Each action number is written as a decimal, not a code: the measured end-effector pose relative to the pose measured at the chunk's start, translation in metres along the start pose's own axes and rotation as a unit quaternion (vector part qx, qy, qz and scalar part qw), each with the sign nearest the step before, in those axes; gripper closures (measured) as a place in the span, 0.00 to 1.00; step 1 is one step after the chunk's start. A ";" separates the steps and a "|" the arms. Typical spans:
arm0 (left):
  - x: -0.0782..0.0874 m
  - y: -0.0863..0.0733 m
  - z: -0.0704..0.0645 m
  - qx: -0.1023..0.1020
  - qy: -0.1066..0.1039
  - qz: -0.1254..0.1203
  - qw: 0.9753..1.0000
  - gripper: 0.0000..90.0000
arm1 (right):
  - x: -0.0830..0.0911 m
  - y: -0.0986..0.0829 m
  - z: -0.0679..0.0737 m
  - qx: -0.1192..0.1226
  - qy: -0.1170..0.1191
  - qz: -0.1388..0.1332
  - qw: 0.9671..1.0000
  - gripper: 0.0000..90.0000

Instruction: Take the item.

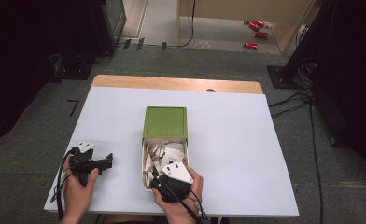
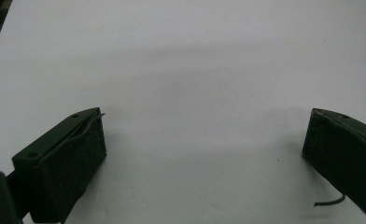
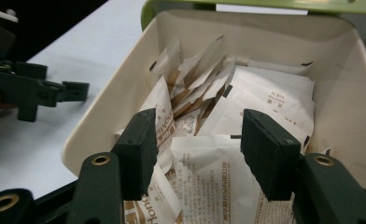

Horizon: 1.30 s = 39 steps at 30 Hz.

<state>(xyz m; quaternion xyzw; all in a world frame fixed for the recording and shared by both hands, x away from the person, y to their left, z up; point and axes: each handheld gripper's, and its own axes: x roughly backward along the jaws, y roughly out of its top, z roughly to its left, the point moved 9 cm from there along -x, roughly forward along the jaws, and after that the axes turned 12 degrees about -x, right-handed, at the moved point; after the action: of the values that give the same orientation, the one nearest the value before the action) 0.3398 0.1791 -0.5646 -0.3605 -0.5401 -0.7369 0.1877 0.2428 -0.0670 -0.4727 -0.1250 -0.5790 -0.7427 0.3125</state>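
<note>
**White desk, one open box of sachets, right jaws over the pile**

White sheeting covers the desk, with a strip of bare wood along its far edge and grey carpet all round. Near the middle stands a cream box, its long axis running from the person's side straight toward the far edge; its green lid lies at the far end, and its near end sits close to the desk's front edge. Paper sachets fill the box in a loose heap, most of them leaning on edge, with one lying flat nearest the camera in the right gripper view.

Over the near end of the box, the right hand-held gripper points along its long axis toward the lid. Its jaws stand moderately apart, either side of the flat sachet, and are not closed on it.

Well to the left of the box, the left hand-held gripper rests low over bare sheeting, pointing toward the box wall, jaws spread wide with nothing between them.

Open surface lies on both sides of the box, broader on the right, and beyond the lid to the wooden strip.
</note>
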 end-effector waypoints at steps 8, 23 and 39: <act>0.000 0.000 0.000 0.000 0.000 0.000 1.000 0.00 | -0.012 -0.009 -0.004 -0.011 -0.028 -0.002 1.000 0.57; 0.000 0.000 0.000 0.000 0.000 0.000 1.000 0.00 | -0.019 -0.019 -0.009 -0.013 -0.060 -0.026 0.998 0.70; 0.000 0.000 0.000 0.000 0.000 0.001 1.000 0.00 | -0.005 -0.007 -0.023 -0.058 -0.016 -0.051 0.997 1.00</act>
<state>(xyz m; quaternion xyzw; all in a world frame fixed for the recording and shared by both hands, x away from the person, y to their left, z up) 0.3397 0.1791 -0.5646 -0.3611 -0.5397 -0.7369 0.1880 0.2467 -0.0857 -0.4876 -0.1248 -0.5454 -0.7878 0.2575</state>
